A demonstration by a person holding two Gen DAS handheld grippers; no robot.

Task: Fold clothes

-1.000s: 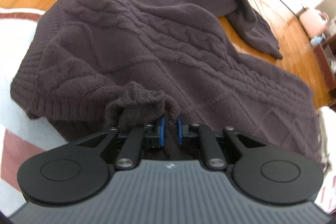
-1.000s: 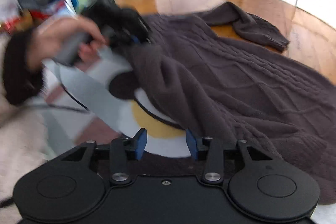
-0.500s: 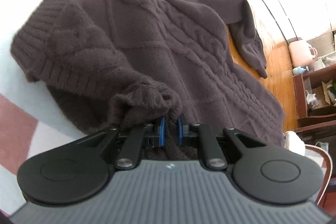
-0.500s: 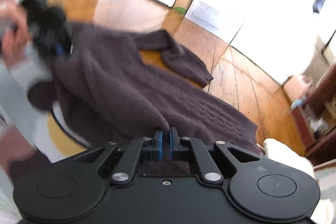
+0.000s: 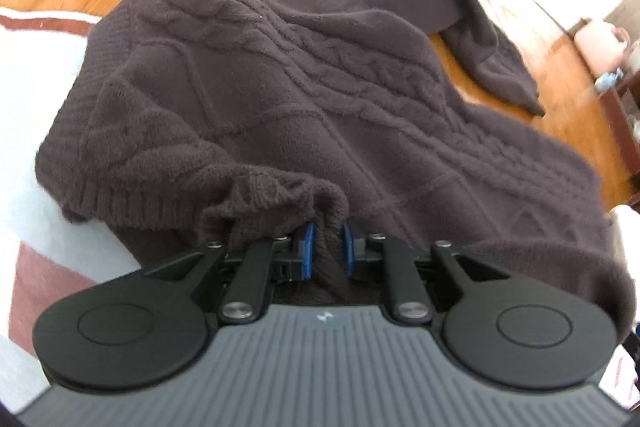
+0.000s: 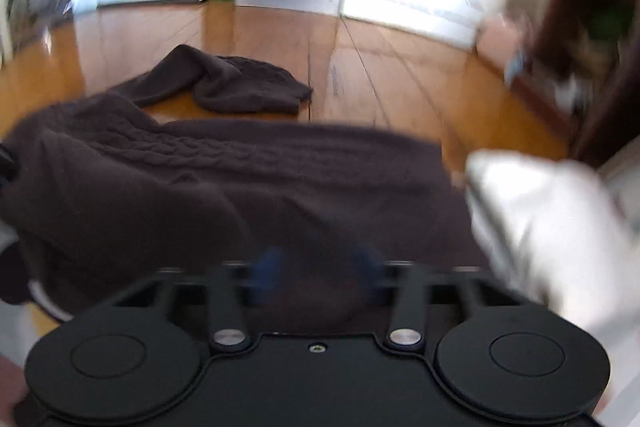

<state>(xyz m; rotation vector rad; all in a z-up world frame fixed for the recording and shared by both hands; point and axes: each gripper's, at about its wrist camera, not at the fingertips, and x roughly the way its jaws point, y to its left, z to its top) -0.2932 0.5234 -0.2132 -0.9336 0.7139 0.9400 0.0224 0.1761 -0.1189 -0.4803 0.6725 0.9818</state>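
A dark brown cable-knit sweater [image 5: 300, 87] lies spread over a rug and the wooden floor, one sleeve [image 5: 492, 55] trailing to the far right. My left gripper [image 5: 327, 251] has a bunched fold of the sweater's ribbed edge between its blue pads. Its jaws are opening a little, and the knit still fills the gap. In the blurred right wrist view the sweater [image 6: 240, 179] stretches across the middle and its sleeve [image 6: 240, 83] lies behind it. My right gripper [image 6: 318, 267] hovers low over the near edge, jaws opening and pads well apart, gripping nothing.
A white rug with red-brown stripes [image 5: 36, 87] lies under the sweater's left side. A white cushion or cloth [image 6: 552, 219] sits close on the right. Dark wooden shelving [image 6: 592, 27] stands at the far right, and glossy wooden floor [image 6: 380, 67] runs beyond.
My right gripper, shut half a second ago, has parted its jaws and swung to the right. My left gripper keeps its fold of sweater, and its pads stand slightly wider.
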